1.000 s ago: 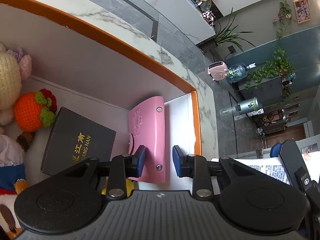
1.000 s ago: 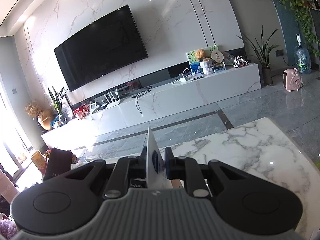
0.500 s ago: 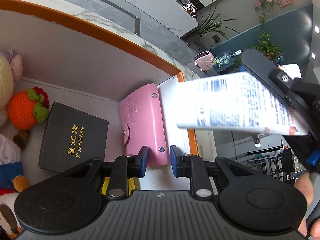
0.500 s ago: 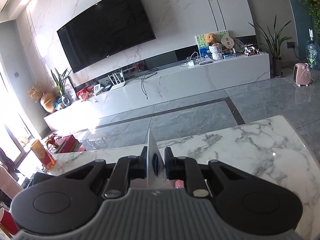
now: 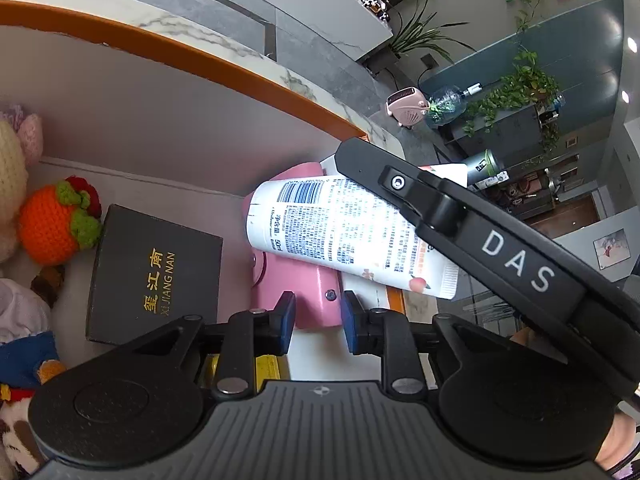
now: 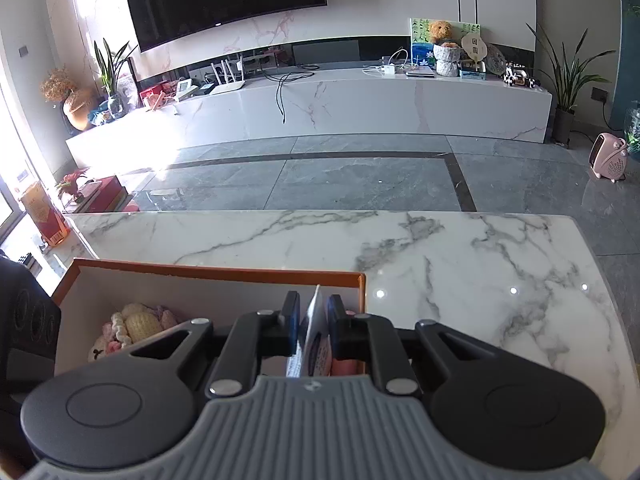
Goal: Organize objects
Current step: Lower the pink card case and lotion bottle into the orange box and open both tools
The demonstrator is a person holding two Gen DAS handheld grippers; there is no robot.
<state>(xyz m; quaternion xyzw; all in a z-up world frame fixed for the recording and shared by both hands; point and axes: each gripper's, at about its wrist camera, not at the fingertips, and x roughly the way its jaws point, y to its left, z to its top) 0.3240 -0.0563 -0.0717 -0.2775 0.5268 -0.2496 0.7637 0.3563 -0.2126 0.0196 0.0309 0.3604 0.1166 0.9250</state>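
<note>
My right gripper [image 6: 312, 326] is shut on a white printed tube [image 5: 340, 236], holding it by its flat end over the right end of an orange-rimmed white box [image 5: 224, 68]. The tube hangs above a pink wallet [image 5: 296, 296] lying in the box. My left gripper [image 5: 318, 322] is open and empty, just above the near end of the pink wallet. The right gripper's black body [image 5: 480, 240] crosses the left wrist view from the right. In the right wrist view the tube [image 6: 314, 336] shows edge-on between the fingers.
The box also holds a black box with gold lettering [image 5: 154, 276], a crocheted orange fruit [image 5: 56, 224], several plush toys [image 5: 12, 168] at the left and a yellow item [image 5: 264, 366] under my left gripper. The box stands on a white marble table [image 6: 460, 264].
My right gripper has brought the tube down and left, from outside the box to over the pink wallet. My left gripper has stayed about where it was, open.
</note>
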